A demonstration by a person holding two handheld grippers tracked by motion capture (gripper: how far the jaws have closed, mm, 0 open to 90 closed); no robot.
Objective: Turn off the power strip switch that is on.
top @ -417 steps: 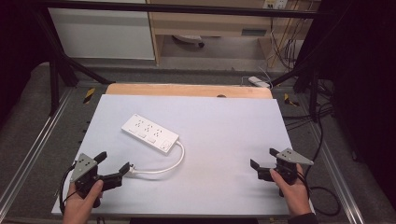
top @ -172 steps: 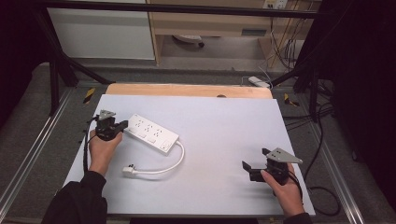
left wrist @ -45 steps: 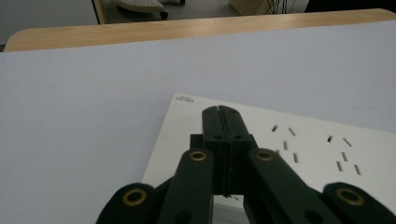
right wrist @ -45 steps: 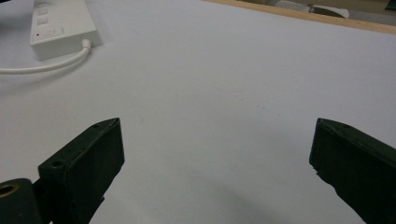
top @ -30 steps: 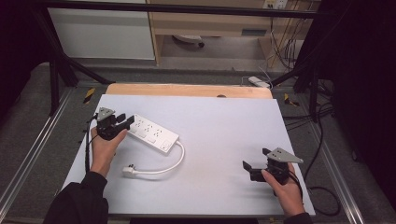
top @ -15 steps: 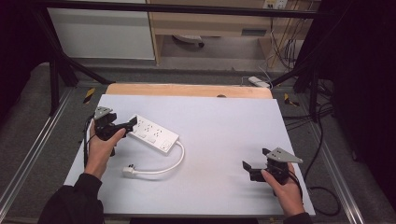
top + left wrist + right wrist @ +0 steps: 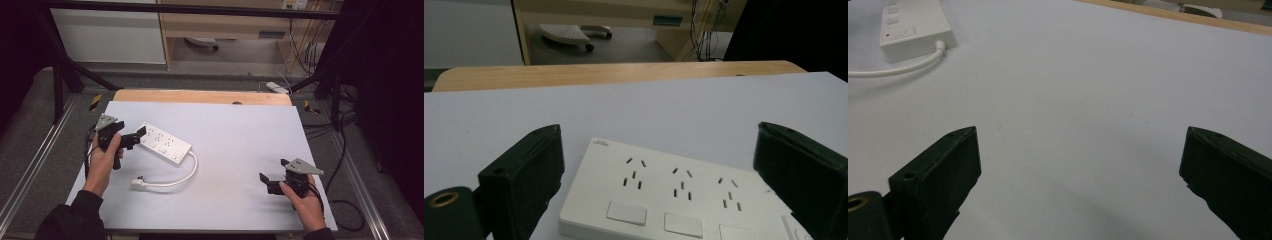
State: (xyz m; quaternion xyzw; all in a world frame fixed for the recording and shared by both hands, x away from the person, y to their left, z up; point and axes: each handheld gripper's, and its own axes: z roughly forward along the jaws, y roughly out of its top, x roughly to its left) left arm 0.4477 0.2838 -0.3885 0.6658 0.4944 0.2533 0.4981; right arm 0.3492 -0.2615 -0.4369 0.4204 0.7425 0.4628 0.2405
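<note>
A white power strip (image 7: 165,143) lies slantwise on the left half of the white table, its cord (image 7: 187,175) curling down to a white plug (image 7: 138,183). My left gripper (image 7: 138,138) is open at the strip's left end, jaws straddling that end without touching it. In the left gripper view the strip (image 7: 679,200) fills the space between the two black jaws, showing sockets and switches. My right gripper (image 7: 270,175) is open near the table's front right, with bare table between its jaws. In the right gripper view the strip's cord end (image 7: 913,30) sits far off at upper left.
The white table surface (image 7: 240,140) has a wooden strip (image 7: 200,96) along its far edge. Metal rails run along both sides. Cables (image 7: 345,210) hang off the right side, and a small white box (image 7: 277,88) lies on the floor beyond the table.
The left gripper has travelled from the front left corner up to the strip's left end and closed in on it. The right gripper has barely moved.
</note>
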